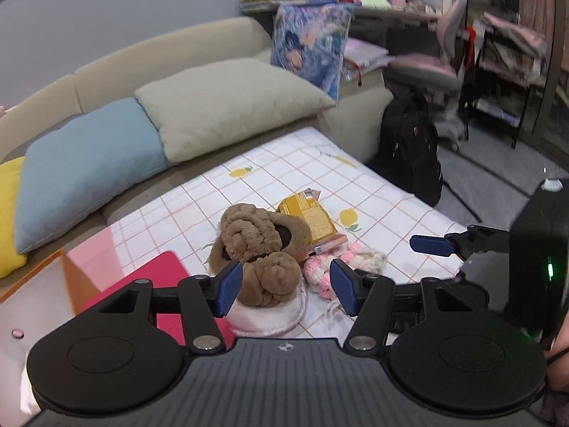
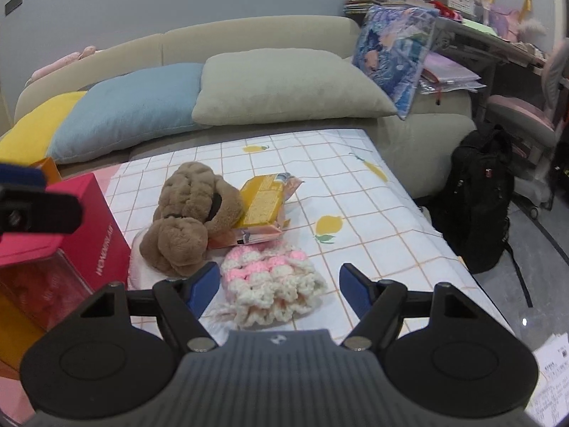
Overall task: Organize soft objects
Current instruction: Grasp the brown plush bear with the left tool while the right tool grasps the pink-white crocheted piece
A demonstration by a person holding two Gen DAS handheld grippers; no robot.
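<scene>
A brown plush toy (image 1: pixel 261 245) lies on the checked sheet (image 1: pixel 384 213), partly on a pale pink cloth (image 1: pixel 270 315). My left gripper (image 1: pixel 284 290) hangs just in front of it, open, with the toy's lower lump showing between the blue pads without being pressed. To its right lies a pink and white crocheted piece (image 2: pixel 270 281). My right gripper (image 2: pixel 281 290) stands open over that piece, with both pads apart from the yarn. The plush toy (image 2: pixel 188 217) also shows at the left of the right wrist view.
A yellow snack packet (image 2: pixel 261 204) leans against the plush toy. A red box (image 2: pixel 76 227) stands at the sheet's left edge. Yellow, blue and beige pillows (image 2: pixel 284 85) line the sofa behind. A black backpack (image 2: pixel 476 195) sits on the floor to the right.
</scene>
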